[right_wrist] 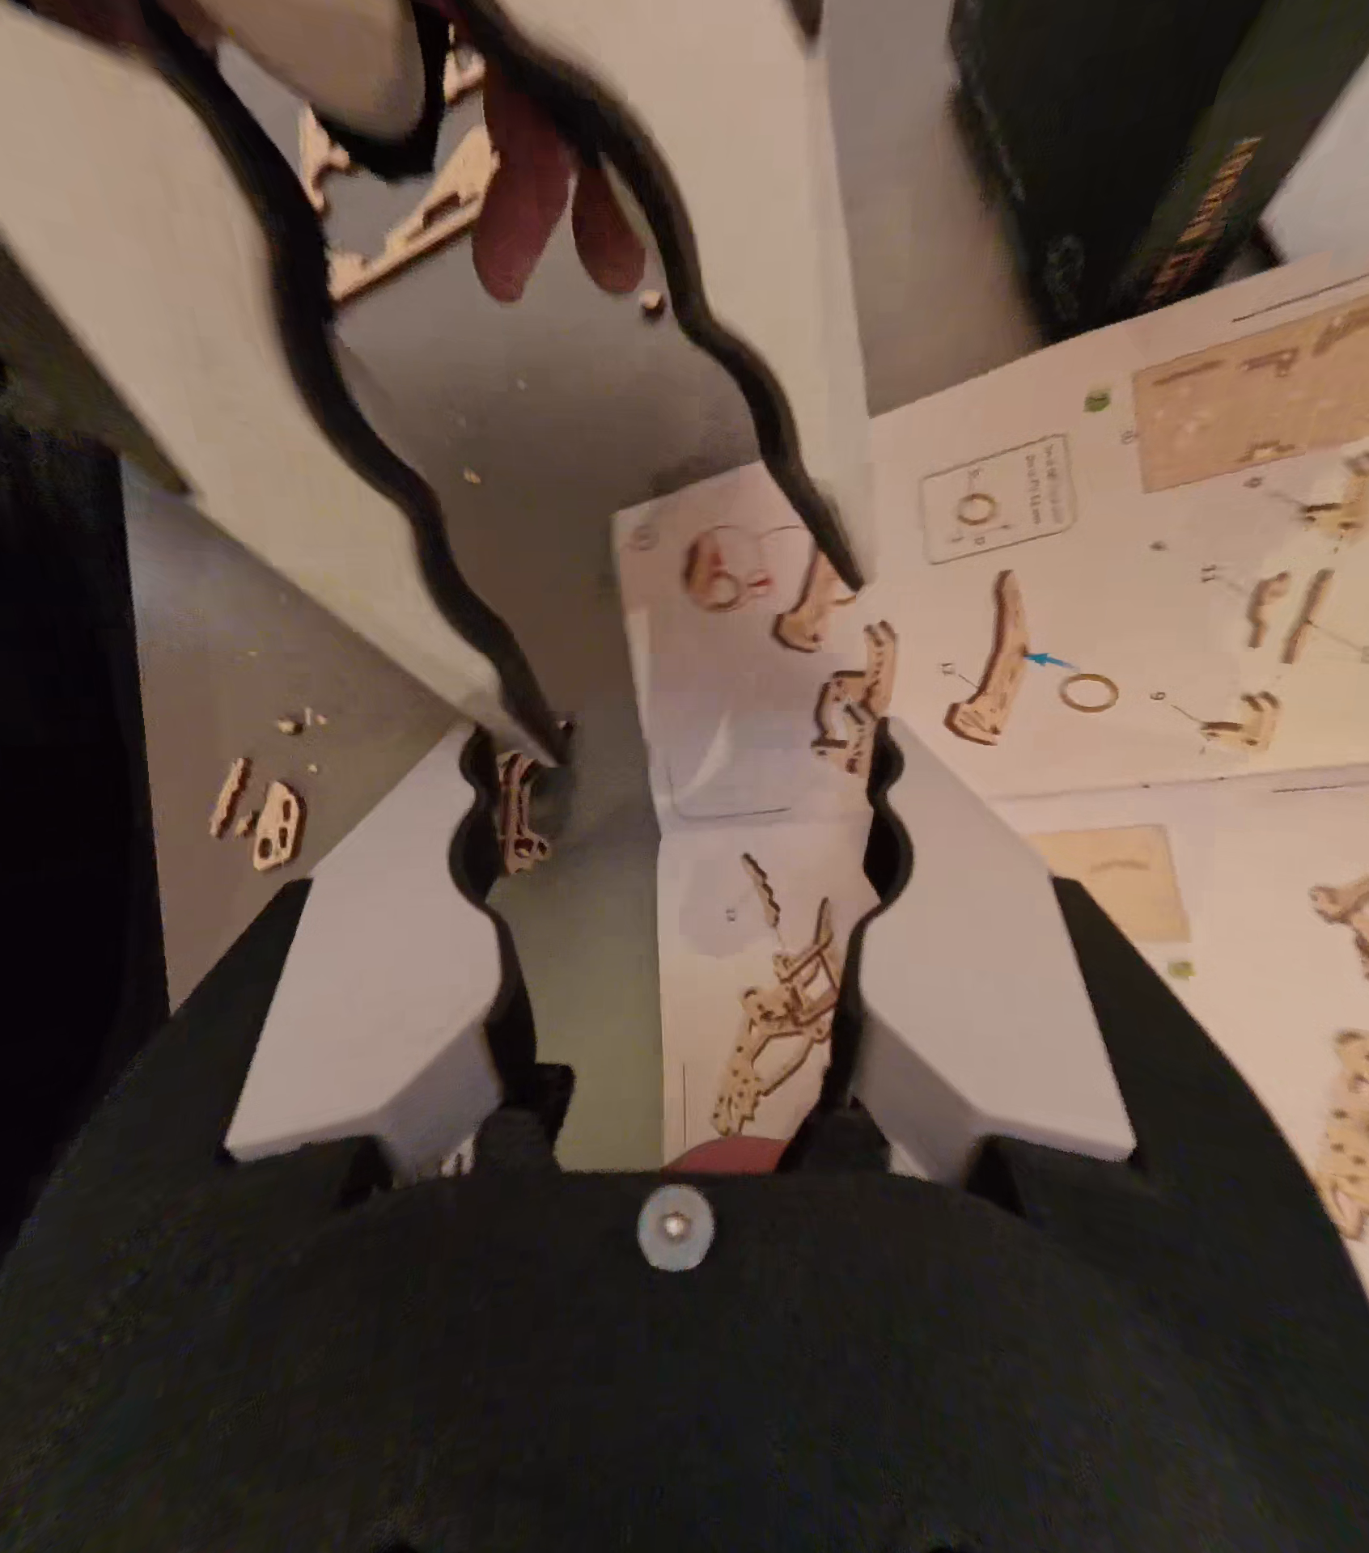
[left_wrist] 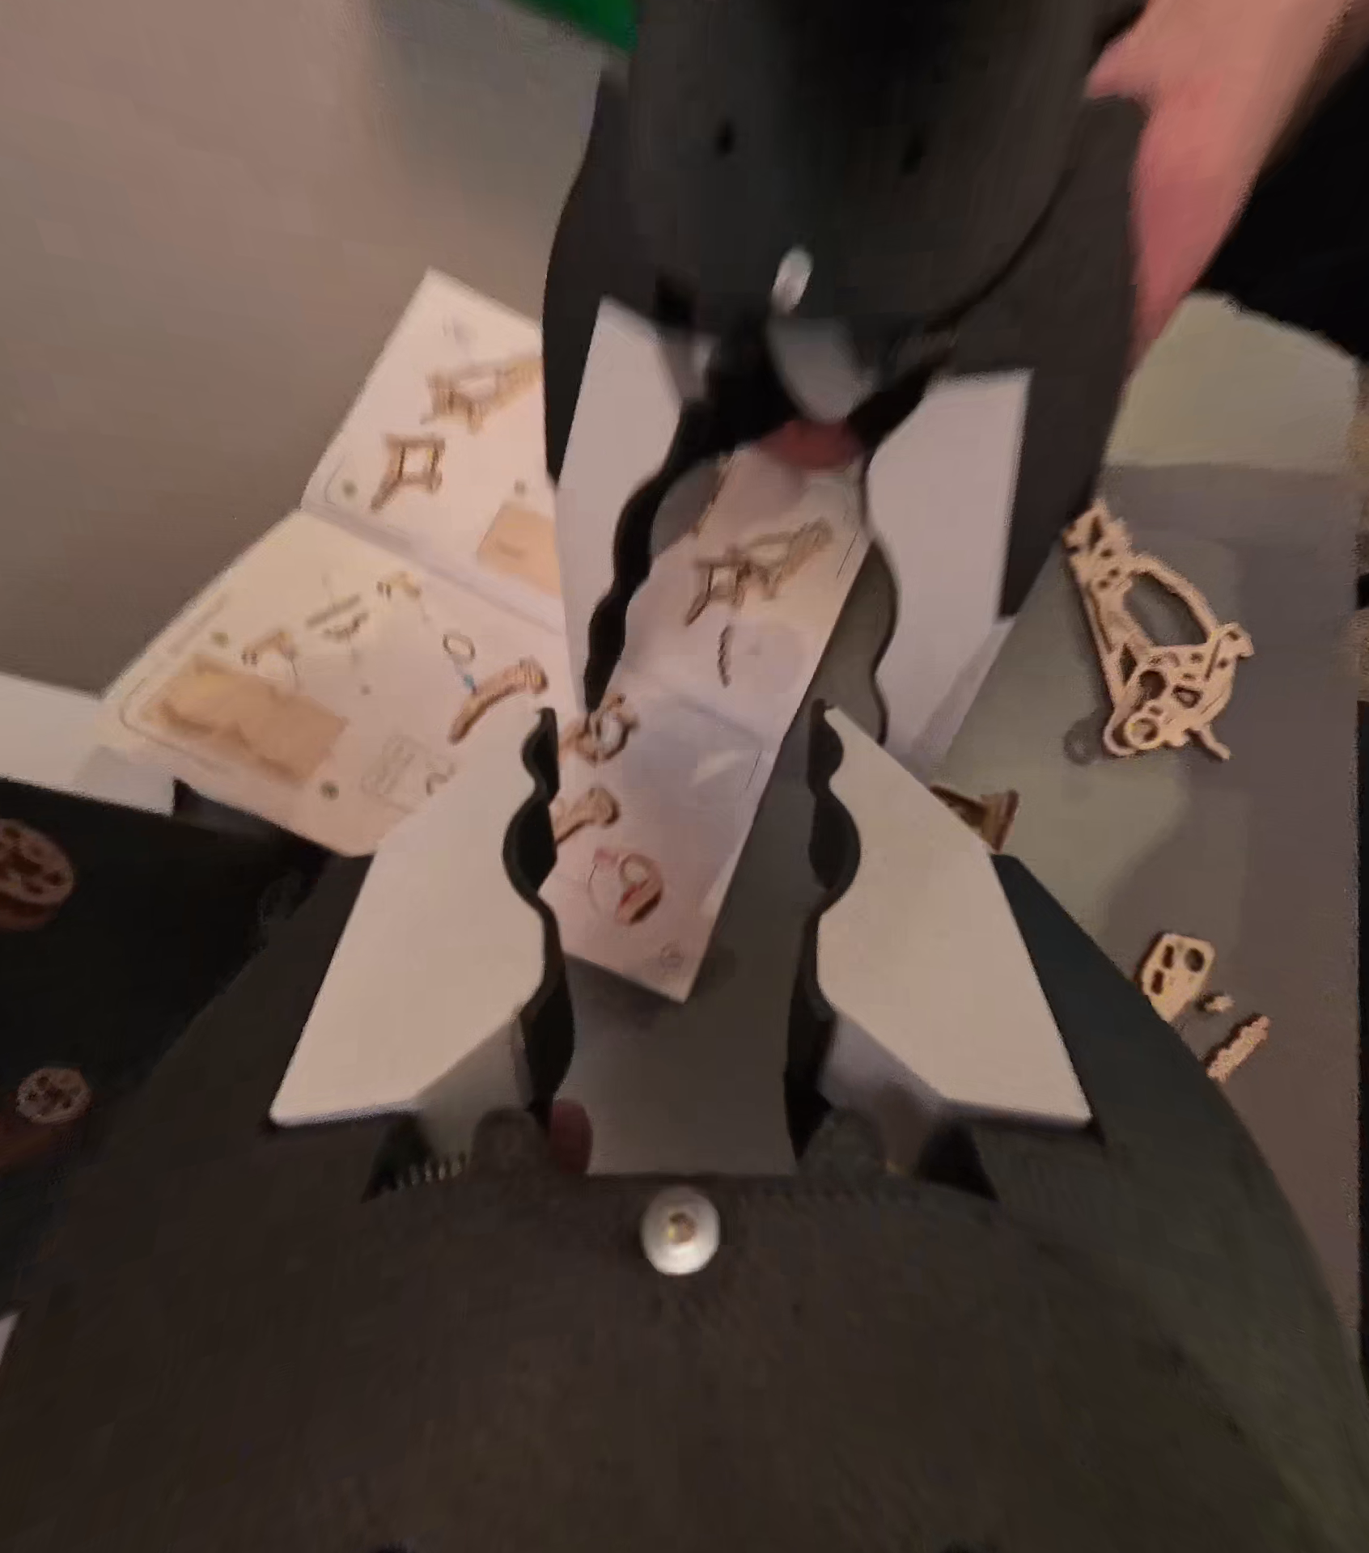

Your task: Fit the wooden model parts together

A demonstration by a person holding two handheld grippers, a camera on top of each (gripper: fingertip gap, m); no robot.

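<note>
1. Two grippers face each other in the left wrist view. My left gripper (left_wrist: 681,731) has its fingers spread, pinching nothing, over the instruction sheet (left_wrist: 345,672). The right gripper (left_wrist: 740,655) points back at me from the far side, fingers spread too. A wooden frame piece (left_wrist: 1152,647) lies far right on the grey table (left_wrist: 1295,840), well apart.

2. Right wrist view: my right gripper (right_wrist: 677,744) is spread and holds nothing. A small wooden part (right_wrist: 521,811) lies on the table just beside my left finger (right_wrist: 471,807); whether they touch, I cannot tell. More wooden bits (right_wrist: 261,811) lie to the left.
</note>
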